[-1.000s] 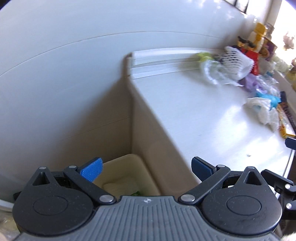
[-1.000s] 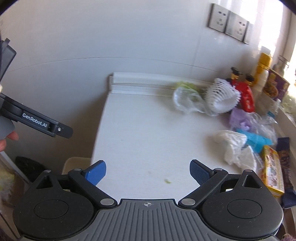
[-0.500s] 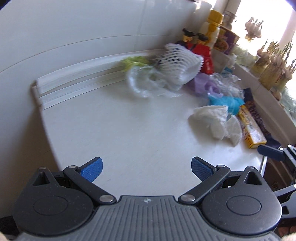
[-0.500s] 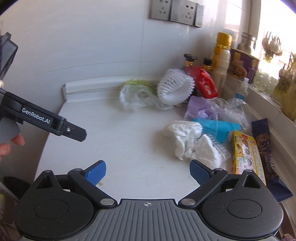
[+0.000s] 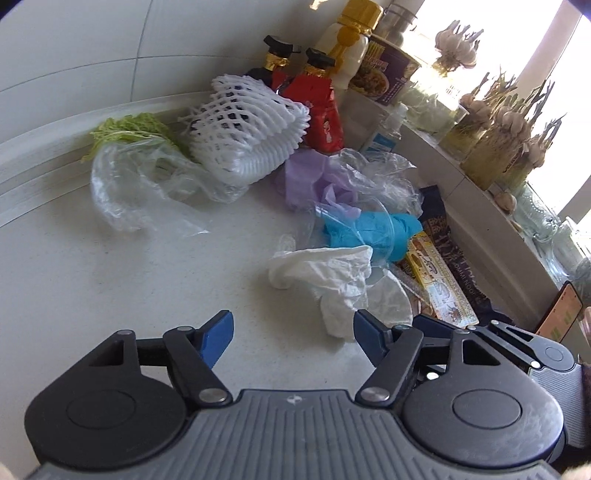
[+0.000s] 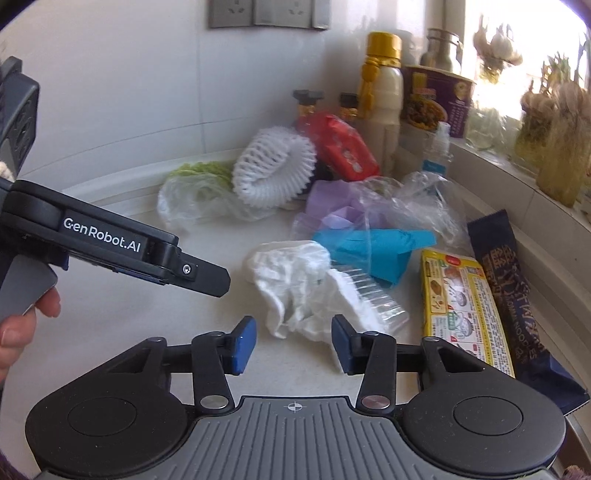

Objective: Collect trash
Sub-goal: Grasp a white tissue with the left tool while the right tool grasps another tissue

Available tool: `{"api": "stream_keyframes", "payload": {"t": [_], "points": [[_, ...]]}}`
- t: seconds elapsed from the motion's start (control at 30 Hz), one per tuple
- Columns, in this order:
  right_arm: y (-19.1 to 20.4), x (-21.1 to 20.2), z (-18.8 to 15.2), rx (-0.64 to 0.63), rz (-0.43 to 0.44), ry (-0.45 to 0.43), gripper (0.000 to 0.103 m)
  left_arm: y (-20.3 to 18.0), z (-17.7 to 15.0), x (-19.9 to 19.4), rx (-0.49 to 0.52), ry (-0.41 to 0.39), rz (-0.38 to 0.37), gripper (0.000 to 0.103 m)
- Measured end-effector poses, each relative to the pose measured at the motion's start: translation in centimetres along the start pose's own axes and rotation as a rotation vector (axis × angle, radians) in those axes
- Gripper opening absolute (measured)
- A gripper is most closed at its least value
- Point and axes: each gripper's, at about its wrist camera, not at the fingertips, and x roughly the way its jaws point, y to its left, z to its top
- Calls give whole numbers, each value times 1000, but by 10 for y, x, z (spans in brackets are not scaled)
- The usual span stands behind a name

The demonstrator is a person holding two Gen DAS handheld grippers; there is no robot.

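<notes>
Two wrist fisheyes, close above the countertop (image 5: 110, 280), angled downward, both on the same crumpled tissue (image 6: 295, 280).

A white countertop (image 5: 110, 280) meets a white wall (image 6: 147, 92) with grey sockets (image 6: 266, 13); bright window (image 5: 546, 55) right.

Half-seen things on the counter

We see only the tops of two dark-capped bottles (image 5: 280, 55) behind the foam net (image 5: 243, 129); the noodle packet (image 6: 517, 306) runs behind the right gripper (image 6: 291, 345); the sockets (image 6: 266, 14) are cut by the top edge; the window-ledge jars (image 6: 554, 147) blur in glare.
</notes>
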Motion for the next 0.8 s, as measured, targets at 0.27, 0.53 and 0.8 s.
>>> {"api": "stream_keyframes", "payload": {"t": [0.27,0.53,0.8], "points": [[-8,15,0,18,-83,-12,36,-9,11,22,-23,-24,-21,58],[-15,30,3,28,-126,10,35,-12,14,37,-54,-17,-20,31],[-17,35,1,32,-131,27,8,-11,14,37,-63,-19,-15,6]]}}
